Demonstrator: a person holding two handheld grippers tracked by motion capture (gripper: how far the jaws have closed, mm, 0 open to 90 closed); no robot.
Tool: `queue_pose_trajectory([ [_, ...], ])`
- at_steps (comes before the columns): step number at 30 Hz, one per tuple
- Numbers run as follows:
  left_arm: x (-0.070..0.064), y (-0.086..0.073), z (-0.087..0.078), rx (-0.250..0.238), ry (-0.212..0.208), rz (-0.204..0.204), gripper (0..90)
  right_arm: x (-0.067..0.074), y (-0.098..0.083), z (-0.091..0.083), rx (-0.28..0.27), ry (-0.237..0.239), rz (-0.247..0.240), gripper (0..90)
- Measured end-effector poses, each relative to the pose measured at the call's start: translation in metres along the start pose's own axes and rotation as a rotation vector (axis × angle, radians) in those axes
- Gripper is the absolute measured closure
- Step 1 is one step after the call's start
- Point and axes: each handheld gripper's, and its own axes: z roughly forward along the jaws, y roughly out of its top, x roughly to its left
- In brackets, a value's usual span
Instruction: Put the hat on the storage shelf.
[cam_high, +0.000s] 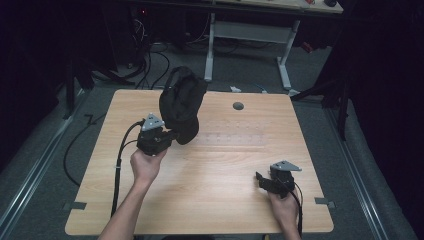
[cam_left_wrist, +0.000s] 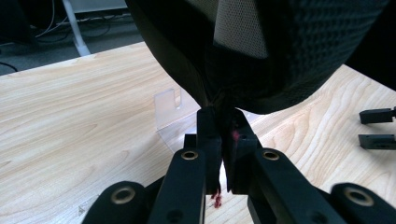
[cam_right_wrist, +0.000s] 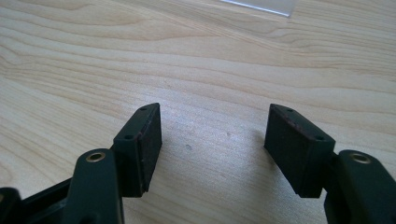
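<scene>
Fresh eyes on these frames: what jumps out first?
The black cap held up over the far left part of the wooden table, its edge pinched in the shut left hand-held gripper. Next, the right hand-held gripper near the table's front right, jaws wide open over bare wood with nothing between them. A clear plastic stand sits on the table just beyond the cap.

Bright lit tabletop, dark surroundings, near jaws softly blurred
</scene>
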Motion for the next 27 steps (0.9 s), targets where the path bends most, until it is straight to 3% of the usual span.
queue_pose_trajectory([
  [22,-0.007,-0.008,0.014,0.047,0.025,0.026,86.3,0.001,0.000,0.000,0.000,0.003,0.000,36.2],
  [27,-0.005,-0.014,0.018,0.048,0.015,0.003,86.2,0.001,0.000,0.000,0.000,0.003,-0.001,36.2],
])
